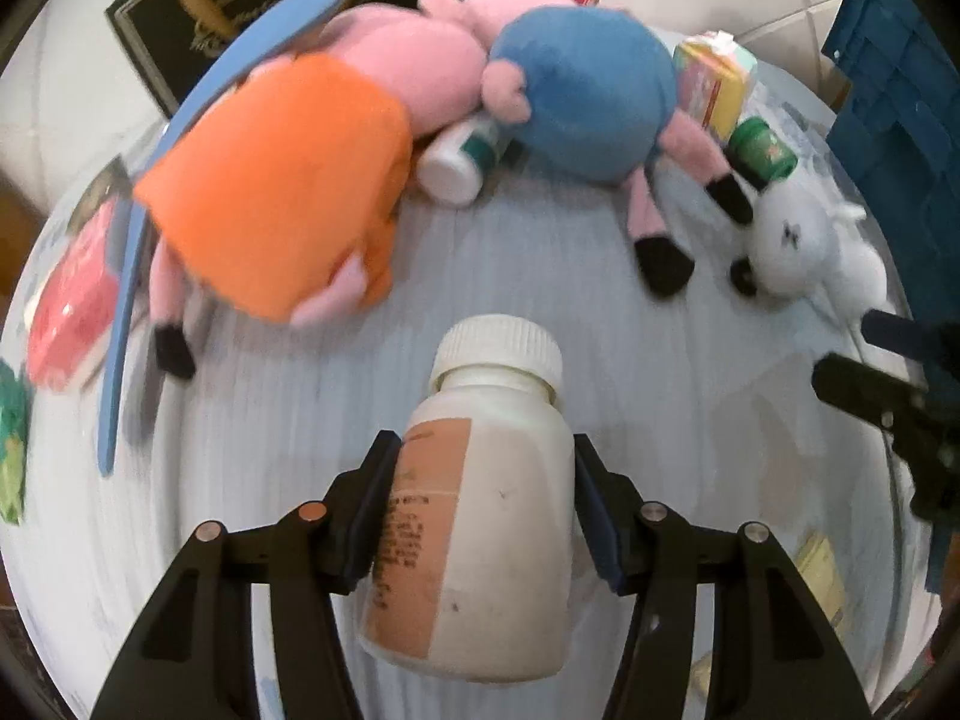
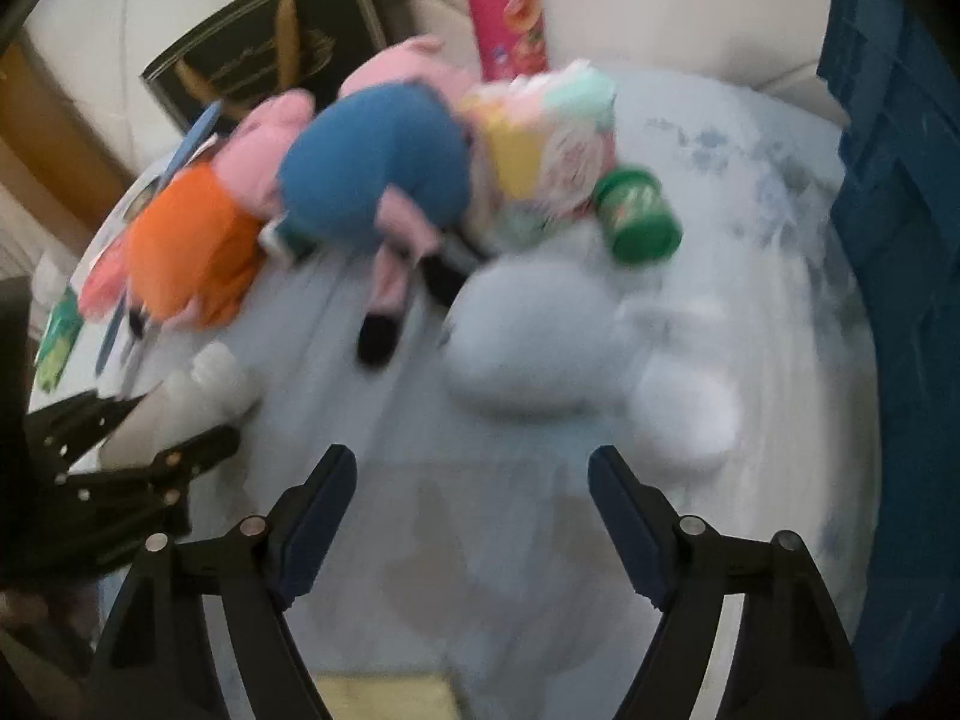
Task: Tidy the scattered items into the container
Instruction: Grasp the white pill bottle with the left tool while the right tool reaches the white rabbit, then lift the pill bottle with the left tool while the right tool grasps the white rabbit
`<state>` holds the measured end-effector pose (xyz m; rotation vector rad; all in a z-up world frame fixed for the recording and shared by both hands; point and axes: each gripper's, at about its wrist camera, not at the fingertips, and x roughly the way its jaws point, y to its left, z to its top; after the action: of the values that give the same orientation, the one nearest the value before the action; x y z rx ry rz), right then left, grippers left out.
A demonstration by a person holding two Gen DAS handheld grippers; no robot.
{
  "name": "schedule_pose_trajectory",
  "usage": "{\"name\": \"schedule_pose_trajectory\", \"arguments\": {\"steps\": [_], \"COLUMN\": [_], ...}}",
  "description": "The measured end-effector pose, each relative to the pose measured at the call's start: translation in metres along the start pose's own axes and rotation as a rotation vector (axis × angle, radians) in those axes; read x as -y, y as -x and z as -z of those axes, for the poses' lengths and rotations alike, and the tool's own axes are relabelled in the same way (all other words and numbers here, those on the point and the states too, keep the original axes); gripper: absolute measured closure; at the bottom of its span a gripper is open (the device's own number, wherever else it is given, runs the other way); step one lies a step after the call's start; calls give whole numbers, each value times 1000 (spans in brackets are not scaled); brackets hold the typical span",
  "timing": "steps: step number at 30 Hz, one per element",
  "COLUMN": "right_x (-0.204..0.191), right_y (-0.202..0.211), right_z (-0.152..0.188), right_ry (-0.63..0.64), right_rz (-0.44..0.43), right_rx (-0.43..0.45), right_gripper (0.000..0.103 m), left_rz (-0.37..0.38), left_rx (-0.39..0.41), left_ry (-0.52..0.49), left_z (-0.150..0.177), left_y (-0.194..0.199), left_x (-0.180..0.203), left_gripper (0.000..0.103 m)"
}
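My left gripper point(image 1: 483, 450) is shut on a white pill bottle point(image 1: 480, 516) with an orange label, one pad pressed on each side, just above the pale round table point(image 1: 300, 510). My right gripper point(image 2: 471, 462) is open with nothing between its fingers; a white plush toy point(image 2: 540, 348) lies just beyond its tips. Further back lie a pig plush in an orange dress point(image 1: 270, 180), a pig plush in blue point(image 1: 582, 96), a small white and green bottle point(image 1: 456, 162), a green jar point(image 2: 642, 216) and a colourful packet point(image 2: 540, 138). The blue container point(image 2: 888, 210) stands at the right.
A black framed box point(image 1: 180, 12) and a tall pink carton point(image 2: 510, 6) stand behind the table. A long blue strip point(image 1: 126, 300), a pink packet point(image 1: 66, 312) and a green packet point(image 1: 12, 444) lie near the table's left rim. The other gripper point(image 1: 888, 372) shows at the right edge.
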<state>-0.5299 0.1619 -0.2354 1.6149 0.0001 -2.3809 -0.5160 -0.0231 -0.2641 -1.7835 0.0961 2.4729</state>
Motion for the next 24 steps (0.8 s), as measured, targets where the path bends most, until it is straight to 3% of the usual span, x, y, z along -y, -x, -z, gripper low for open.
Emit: {"name": "schedule_pose_trajectory", "arguments": {"steps": [5, 12, 15, 16, 19, 22, 24], "right_x": [6, 47, 66, 69, 58, 39, 36], "right_y": [19, 26, 11, 5, -15, -37, -49], "right_z": [7, -38, -57, -63, -70, -68, -65], "right_ry": [-23, -92, -123, -120, -15, 118, 113], "right_rz": [40, 148, 127, 106, 84, 126, 109], "right_rx": [37, 135, 118, 107, 72, 41, 14], "right_gripper": [23, 22, 9, 0, 0, 0, 0], "left_rz": [-8, -14, 4, 13, 9, -1, -1], "left_rx": [-9, -20, -31, -40, -54, -51, -42], "left_ry": [13, 18, 32, 43, 66, 69, 58], "left_z": [8, 8, 12, 14, 18, 20, 20], "left_y": [-1, -3, -1, -2, -6, -9, -6], "left_x": [-4, -9, -14, -17, -22, -25, -24], "left_gripper": [48, 48, 48, 46, 32, 33, 40]}}
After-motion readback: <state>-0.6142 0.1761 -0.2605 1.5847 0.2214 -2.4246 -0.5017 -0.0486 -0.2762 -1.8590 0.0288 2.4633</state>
